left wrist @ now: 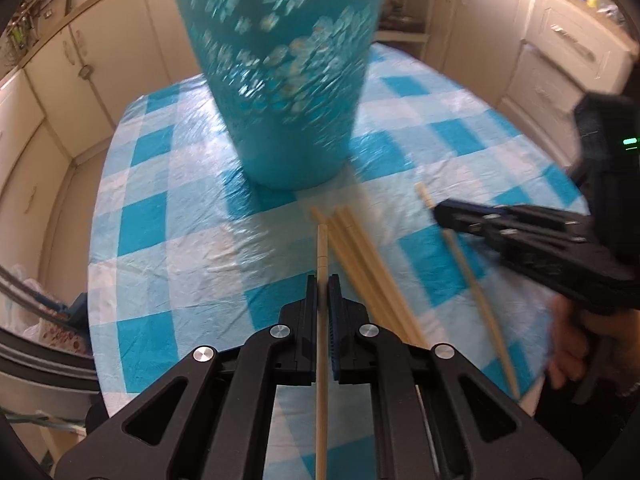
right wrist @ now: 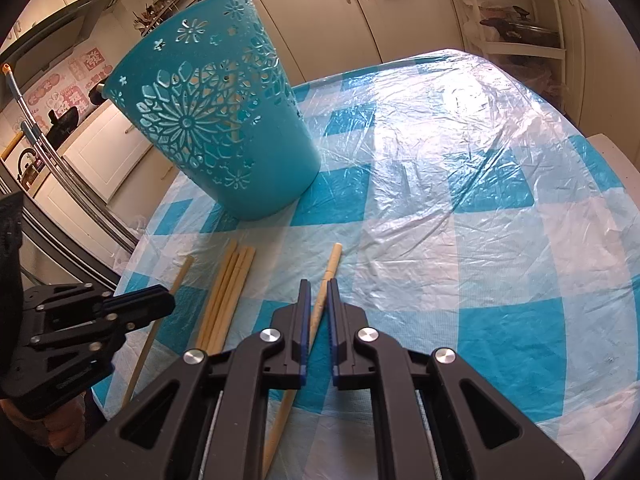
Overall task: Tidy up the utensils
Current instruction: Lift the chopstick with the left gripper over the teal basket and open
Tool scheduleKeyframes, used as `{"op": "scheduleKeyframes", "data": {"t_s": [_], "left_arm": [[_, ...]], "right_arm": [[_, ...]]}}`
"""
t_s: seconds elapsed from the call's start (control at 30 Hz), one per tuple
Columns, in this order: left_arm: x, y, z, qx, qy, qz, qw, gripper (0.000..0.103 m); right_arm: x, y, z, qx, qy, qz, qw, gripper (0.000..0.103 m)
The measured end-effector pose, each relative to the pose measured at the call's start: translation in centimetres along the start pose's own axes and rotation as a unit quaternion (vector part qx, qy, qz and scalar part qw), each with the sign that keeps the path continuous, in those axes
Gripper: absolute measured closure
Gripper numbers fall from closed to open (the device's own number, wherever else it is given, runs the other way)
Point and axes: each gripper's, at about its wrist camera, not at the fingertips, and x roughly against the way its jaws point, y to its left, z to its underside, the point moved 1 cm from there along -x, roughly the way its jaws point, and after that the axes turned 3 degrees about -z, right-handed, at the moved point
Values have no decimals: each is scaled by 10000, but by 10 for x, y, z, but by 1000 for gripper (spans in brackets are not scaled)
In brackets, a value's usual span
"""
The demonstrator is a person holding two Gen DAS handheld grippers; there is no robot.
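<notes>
I hold both grippers angled down over the table (right wrist: 500, 208), side by side. My left gripper (left wrist: 322, 280) is clamped on a single pale wooden chopstick (left wrist: 322, 256) — the stick runs straight through the narrow gap between the pads and its blunt end pokes out ahead of the tips. My right gripper (right wrist: 318, 286) is also pinched onto one chopstick (right wrist: 330, 268), which passes between its jaws at a slight slant, its thick end jutting forward. In the left view that gripper (left wrist: 440, 213) comes in from the right side with my hand (left wrist: 576, 344) under it.

The chopsticks are light, bamboo-coloured, slim and long. A bundle of loose ones (right wrist: 228, 292) lies on the cloth between my two grippers, close together and roughly parallel, ends pointing toward the basket.

The teal plastic basket (right wrist: 208, 116) stands further back on the table, tapering to its base, its wall cut through with flower patterns; at least one stick shows through the holes. It is blurred in the left view. The table wears a blue-and-white checked cloth under a wrinkled clear plastic sheet. Cream cabinets (left wrist: 100, 52) ring the room — nothing lies between my grippers and the basket.
</notes>
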Motion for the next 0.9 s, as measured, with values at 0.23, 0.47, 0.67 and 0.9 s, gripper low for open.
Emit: {"op": "scheduleKeyframes", "data": {"t_s": [0.23,0.47,0.67,0.9], "left_arm": [[60,6,-18,278,-870,1155,9891,98],[114,34,-62,864,-1781,1624,9667,98],[138,49,-106,1009,-2336,1481,9557,98],[173,62,-143,1061,-2915,1173,9434,98]], "right_arm": [[1,-1,0,0,2,-6,10000,95],[1,-2,-1,-3,4,-17,10000,95],[1,-1,-1,-10,3,-25,10000,95],[1,-2,-1,15,6,-56,10000,92]]}}
